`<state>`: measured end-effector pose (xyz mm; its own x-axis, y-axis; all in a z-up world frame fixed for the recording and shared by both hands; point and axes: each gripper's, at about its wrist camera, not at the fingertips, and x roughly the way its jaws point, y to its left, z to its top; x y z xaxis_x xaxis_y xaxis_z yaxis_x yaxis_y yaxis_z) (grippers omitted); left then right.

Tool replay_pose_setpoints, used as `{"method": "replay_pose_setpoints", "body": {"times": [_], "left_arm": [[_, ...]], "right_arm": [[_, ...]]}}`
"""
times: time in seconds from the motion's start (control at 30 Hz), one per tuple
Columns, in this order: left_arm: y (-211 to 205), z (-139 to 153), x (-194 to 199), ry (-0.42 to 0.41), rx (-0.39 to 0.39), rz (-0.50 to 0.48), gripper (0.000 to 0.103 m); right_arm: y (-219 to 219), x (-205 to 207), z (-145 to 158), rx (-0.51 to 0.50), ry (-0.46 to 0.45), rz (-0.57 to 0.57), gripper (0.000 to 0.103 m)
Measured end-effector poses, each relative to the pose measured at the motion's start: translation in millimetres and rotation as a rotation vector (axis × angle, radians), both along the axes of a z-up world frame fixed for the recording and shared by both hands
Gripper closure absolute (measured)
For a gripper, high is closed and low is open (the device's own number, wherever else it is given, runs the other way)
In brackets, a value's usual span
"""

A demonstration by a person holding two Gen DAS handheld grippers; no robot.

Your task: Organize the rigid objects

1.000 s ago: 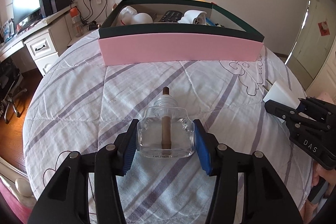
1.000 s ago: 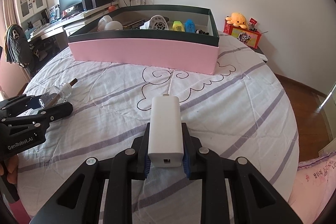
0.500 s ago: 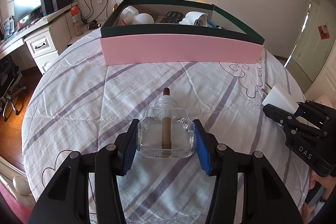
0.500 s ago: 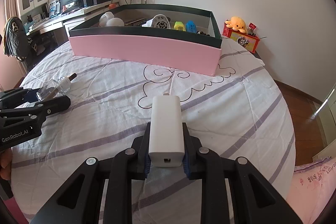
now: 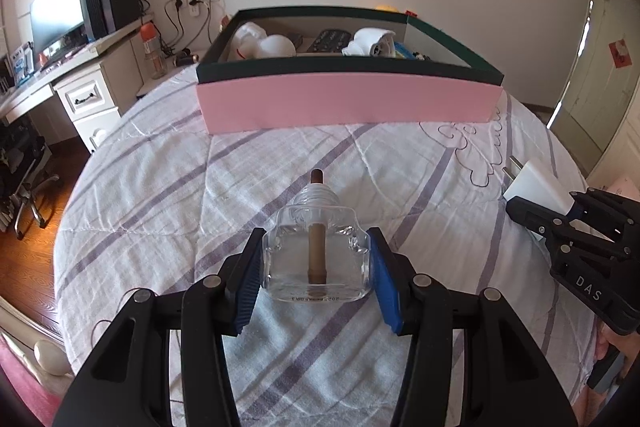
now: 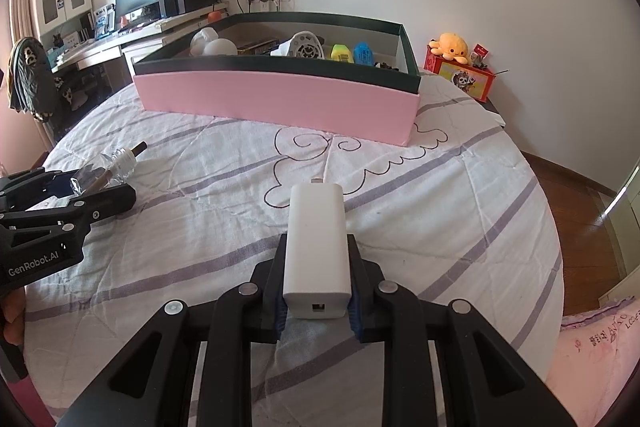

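Change since earlier frames: almost none. Both tongs same pose and same hold; only slight view drift, pink-fronted cardboard box w/ dark green rim (image 5: 348,99) sits a touch lower in the left-wrist view.

Left tongs (image 5: 316,267) clenched on clear glass bottle w/ brown wick rod (image 5: 316,255), blue pads on both side walls, lower centre of frame, bottle neck pointing toward box. Right tongs (image 6: 316,291) clamped on white rectangular plastic charger block (image 6: 316,247), lower centre of the right-wrist view, prongs end toward box.

Meaning for task, as a judgement: both picks done, neither item boxed yet; carry to box still pending. Box at upper centre, on bed w/ purple-striped white quilt (image 6: 440,195), already holding white items, a dark remote, yellow and blue pieces. Glass walls likely slippery, so firm hold needed.
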<state>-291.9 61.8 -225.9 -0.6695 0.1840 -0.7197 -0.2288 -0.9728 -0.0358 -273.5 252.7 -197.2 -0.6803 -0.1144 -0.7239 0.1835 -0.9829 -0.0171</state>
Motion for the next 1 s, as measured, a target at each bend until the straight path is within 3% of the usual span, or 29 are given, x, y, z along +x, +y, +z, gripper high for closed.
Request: {"method": "replay_pose_setpoints", "body": {"times": [0.1,0.33,0.4,0.53,0.6,0.7,0.83,1.0], "left_arm": [[0,12,7,0.021,0.043,-0.035,0.053],[6,55,14,0.126,0.054,-0.101,0.053],[7,67,10,0.154,0.041,-0.105,0.053],[11,84,-10,0.188,0.033,-0.122,0.053],[13,82,-21,0.181,0.002,-0.117,0.053],[6,71,-28,0.152,0.025,-0.109,0.053],[0,51,-28,0.111,0.013,-0.094,0.053],[-7,39,-23,0.079,0.023,-0.081,0.053]], "right_arm": [[3,5,7,-0.044,0.019,0.008,0.079],[2,14,48,-0.098,0.109,0.060,0.079],[3,11,63,-0.121,0.139,0.082,0.097],[3,0,88,-0.091,0.192,0.107,0.097],[0,-12,82,-0.069,0.137,0.122,0.097],[-1,-16,66,-0.071,0.104,0.105,0.096],[-12,-12,42,-0.065,0.051,0.103,0.088],[-32,1,29,-0.048,0.043,0.110,0.066]]}}
